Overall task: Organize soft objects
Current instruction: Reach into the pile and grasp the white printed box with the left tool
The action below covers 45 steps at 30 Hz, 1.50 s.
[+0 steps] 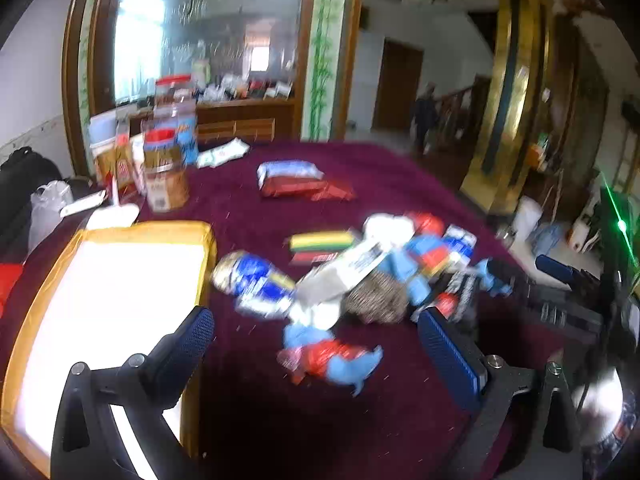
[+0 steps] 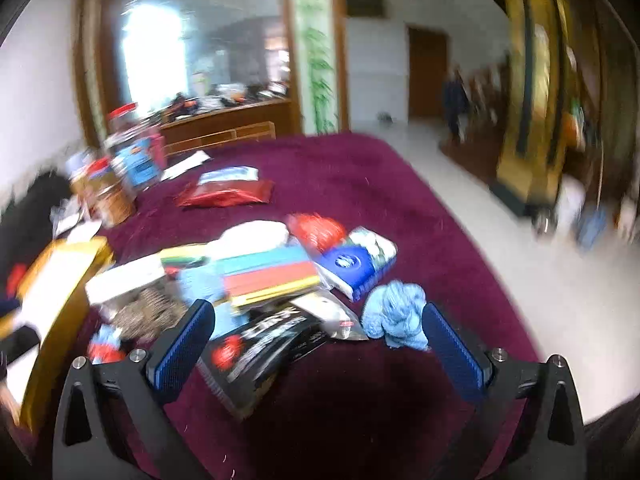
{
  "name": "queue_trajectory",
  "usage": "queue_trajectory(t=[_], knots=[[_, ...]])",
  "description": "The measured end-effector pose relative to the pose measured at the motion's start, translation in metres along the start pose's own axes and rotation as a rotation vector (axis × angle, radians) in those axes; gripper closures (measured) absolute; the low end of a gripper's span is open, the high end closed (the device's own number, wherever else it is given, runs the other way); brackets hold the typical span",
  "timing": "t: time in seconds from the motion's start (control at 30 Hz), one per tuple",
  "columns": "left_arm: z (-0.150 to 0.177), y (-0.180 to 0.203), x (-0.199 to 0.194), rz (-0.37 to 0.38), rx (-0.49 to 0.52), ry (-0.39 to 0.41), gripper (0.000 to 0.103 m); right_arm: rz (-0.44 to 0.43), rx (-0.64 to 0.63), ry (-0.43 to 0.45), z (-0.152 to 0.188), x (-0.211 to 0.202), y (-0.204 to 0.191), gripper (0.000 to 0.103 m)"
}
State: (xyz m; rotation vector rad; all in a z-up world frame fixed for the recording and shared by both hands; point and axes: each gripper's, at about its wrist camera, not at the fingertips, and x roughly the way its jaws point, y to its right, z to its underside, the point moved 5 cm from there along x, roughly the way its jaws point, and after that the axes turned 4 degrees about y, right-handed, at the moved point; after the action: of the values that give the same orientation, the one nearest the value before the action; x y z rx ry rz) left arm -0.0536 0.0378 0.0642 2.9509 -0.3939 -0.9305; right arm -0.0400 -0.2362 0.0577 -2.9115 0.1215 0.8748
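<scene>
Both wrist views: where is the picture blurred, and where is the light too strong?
Left wrist view: the pile of packets is smeared by motion, and the yellow box glares white inside. Right wrist view: the whole room is smeared, worst at the right edge; the bright window is washed out.

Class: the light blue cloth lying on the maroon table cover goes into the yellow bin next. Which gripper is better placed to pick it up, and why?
Probably the right gripper: open, with the blue cloth just ahead beside its right-hand finger. The left gripper, open too, sits nearer the bin.
</scene>
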Motion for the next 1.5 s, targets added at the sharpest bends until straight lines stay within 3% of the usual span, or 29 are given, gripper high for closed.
queue_trajectory(t=[0.1,0.2,0.43,0.5,0.63,0.73,0.87,0.93,1.0,1.1,1.2,1.27,1.3,1.37,1.5], knots=[[-0.003,0.004,0.009,0.016,0.040,-0.040,0.000,-0.003,0.125,-0.071,0.015,0.020,0.023,0.001],[-0.009,0.012,0.018,0.019,0.092,-0.041,0.001,-0.053,0.174,-0.057,0.016,0.020,0.030,0.001],[-0.008,0.034,0.071,0.070,0.253,-0.179,0.042,-0.076,0.156,-0.093,0.021,0.026,0.022,0.001],[-0.010,0.033,0.079,0.067,0.256,-0.196,0.045,-0.082,0.156,-0.095,0.020,0.025,0.022,0.001],[-0.019,0.032,0.081,0.127,0.224,-0.205,0.072,-0.082,0.158,-0.098,0.021,0.025,0.022,0.001],[-0.022,0.029,0.079,0.155,0.203,-0.203,0.073,-0.081,0.159,-0.105,0.021,0.026,0.021,0.001],[-0.024,0.025,0.085,0.099,0.221,-0.183,0.071,-0.076,0.148,-0.111,0.023,0.026,0.019,0.001],[-0.024,0.026,0.090,0.073,0.251,-0.181,0.053,-0.070,0.141,-0.110,0.023,0.025,0.018,0.001],[-0.025,0.029,0.096,0.039,0.297,-0.189,0.044,-0.068,0.134,-0.111,0.023,0.025,0.017,0.001],[-0.031,0.037,0.101,0.011,0.380,-0.171,0.044,-0.065,0.130,-0.113,0.023,0.025,0.017,0.001],[-0.034,0.046,0.108,0.031,0.420,-0.178,0.044,-0.066,0.132,-0.115,0.023,0.025,0.017,0.001],[-0.026,0.055,0.117,0.045,0.460,-0.219,0.051,-0.067,0.133,-0.117,0.024,0.025,0.017,0.001],[-0.022,0.058,0.119,0.058,0.468,-0.231,0.074,-0.067,0.135,-0.117,0.024,0.024,0.018,0.001],[-0.017,0.062,0.121,0.093,0.452,-0.253,0.076,-0.066,0.137,-0.118,0.024,0.025,0.018,0.001],[-0.030,0.055,0.102,0.131,0.350,-0.192,0.076,-0.065,0.142,-0.125,0.025,0.026,0.018,0.001]])
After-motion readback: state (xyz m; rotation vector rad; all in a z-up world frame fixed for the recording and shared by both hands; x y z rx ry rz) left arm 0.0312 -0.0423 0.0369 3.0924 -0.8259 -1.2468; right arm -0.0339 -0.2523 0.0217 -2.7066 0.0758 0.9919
